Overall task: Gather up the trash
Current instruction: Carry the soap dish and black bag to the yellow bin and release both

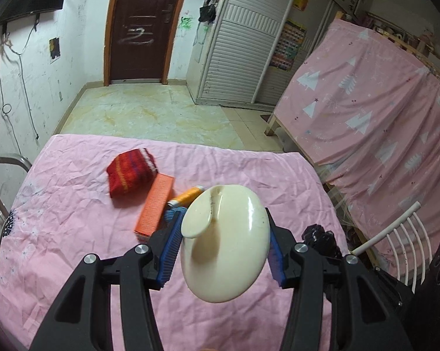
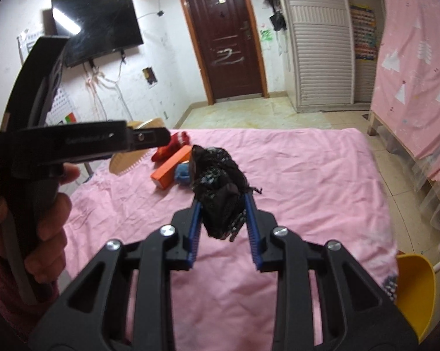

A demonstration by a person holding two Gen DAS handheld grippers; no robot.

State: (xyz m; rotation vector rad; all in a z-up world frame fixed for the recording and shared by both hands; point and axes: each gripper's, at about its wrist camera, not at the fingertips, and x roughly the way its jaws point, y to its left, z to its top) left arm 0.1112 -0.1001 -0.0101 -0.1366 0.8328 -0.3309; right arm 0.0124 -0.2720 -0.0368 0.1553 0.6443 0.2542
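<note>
The left tool (image 1: pixel 224 234) hung above the pink-covered tabletop (image 1: pixel 73 234), its blue pads (image 1: pixel 171 248) clamped on either side of a cream oval dish (image 1: pixel 228 245) whose long axis ran forward along the fingers, tilted up off the cloth. The right tool (image 2: pixel 221 213), also raised over the tabletop, pinched a crumpled black bag (image 2: pixel 217 181) that stood up and forward from its pads. Farther back on the cloth lay a red knitted piece (image 1: pixel 129 172), an orange box (image 1: pixel 155 204) and an orange thread spool (image 1: pixel 187 196).
</note>
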